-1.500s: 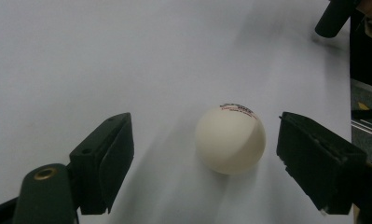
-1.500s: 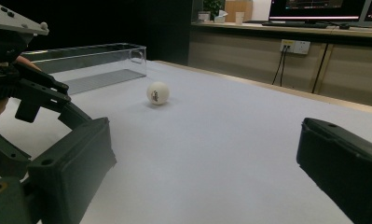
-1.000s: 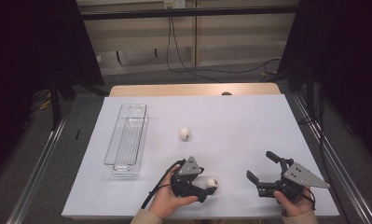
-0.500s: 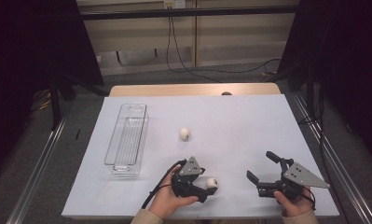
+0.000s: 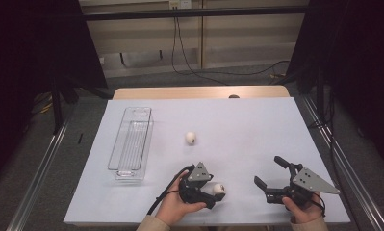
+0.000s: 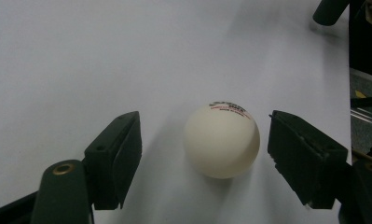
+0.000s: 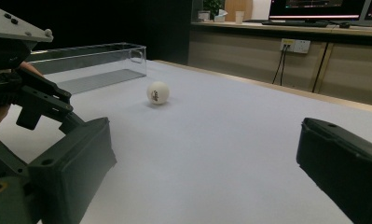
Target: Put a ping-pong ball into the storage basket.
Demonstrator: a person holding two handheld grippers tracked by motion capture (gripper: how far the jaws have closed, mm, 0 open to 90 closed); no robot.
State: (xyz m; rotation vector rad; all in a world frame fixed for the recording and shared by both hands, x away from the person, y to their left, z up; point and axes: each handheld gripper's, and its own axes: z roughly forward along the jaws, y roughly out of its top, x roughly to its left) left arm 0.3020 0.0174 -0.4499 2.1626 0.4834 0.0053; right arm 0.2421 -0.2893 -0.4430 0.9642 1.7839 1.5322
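Observation:
A white ping-pong ball (image 6: 222, 140) with small printed lettering rests on the white table sheet (image 5: 257, 130), near the front edge. My left gripper (image 5: 218, 192) lies low around this ball (image 5: 220, 188). Its jaws have just been closing, and in the left gripper view a gap still shows on each side of the ball, so the left gripper (image 6: 204, 123) is open. A second white ball (image 5: 191, 137) lies farther back near the middle, also in the right gripper view (image 7: 158, 92). My right gripper (image 5: 267, 169) rests at the front right, and nothing lies between the open right gripper's (image 7: 207, 154) jaws.
A long clear plastic tray (image 5: 130, 174) stands at the left of the sheet, also seen from the right gripper (image 7: 88, 60). A wooden table edge (image 5: 199, 92) runs along the back. Metal rails (image 5: 40, 168) flank both sides.

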